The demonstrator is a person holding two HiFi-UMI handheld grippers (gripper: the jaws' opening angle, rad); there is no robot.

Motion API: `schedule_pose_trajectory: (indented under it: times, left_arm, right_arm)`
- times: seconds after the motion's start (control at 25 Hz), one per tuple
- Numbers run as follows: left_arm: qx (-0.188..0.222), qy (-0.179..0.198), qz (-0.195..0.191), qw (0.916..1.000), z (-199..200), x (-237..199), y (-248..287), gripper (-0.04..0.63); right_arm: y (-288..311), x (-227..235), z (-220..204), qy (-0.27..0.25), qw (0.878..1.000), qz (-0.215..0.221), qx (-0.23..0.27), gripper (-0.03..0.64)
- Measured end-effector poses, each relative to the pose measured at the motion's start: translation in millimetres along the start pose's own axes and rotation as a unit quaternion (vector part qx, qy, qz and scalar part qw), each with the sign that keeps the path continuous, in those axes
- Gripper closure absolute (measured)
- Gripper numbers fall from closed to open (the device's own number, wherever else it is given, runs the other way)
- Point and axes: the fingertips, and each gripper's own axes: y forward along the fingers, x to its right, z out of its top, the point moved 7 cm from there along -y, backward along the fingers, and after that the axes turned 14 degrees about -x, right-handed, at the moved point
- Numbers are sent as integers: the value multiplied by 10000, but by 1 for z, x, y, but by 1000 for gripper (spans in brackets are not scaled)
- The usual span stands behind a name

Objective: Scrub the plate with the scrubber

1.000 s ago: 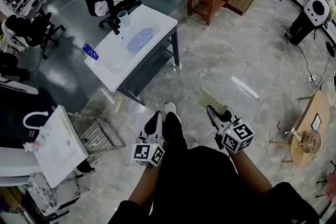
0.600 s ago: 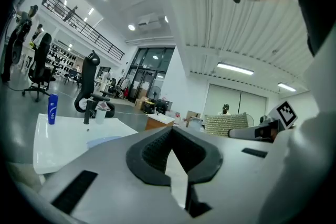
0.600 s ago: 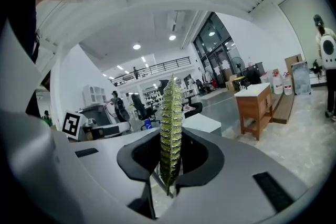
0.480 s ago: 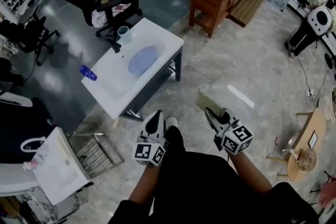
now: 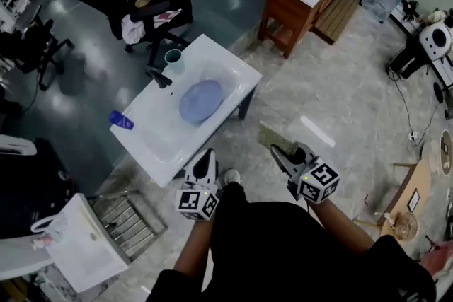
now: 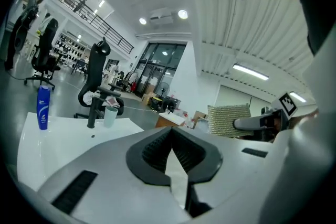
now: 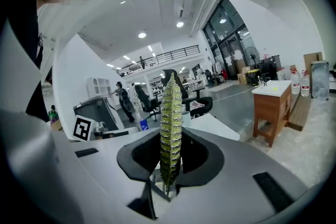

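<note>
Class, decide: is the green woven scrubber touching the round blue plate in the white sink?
Apart. Head view: the green woven scrubber in the right gripper hangs over floor, clear of the round blue plate in the white sink.

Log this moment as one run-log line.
left tongs: shut, empty | right tongs: shut on scrubber | plate: in sink, untouched | step: scrubbing not yet begun
</note>
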Motion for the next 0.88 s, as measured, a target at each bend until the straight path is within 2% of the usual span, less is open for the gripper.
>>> schedule_pose_trajectory:
  times: [0.24, 0.44, 0.68, 0.88]
  left_arm:
    - [-256, -304, 90, 9992, 3, -50, 26, 591]
    - [-632, -640, 198, 9957, -4, -82, 44, 591]
    - [-619, -995, 679, 9908, -1, -131, 59, 591]
    - [-459, -1396, 1302, 9805, 0, -172, 71, 591]
  right_arm:
    - [53, 14, 33, -67, 9998, 5, -190, 554]
    - [86, 14, 50, -29, 9996, 149, -241, 554]
    - [125, 27, 57, -25, 9979, 446, -468, 554]
    - [166, 42, 75, -256, 9940, 863, -623, 554]
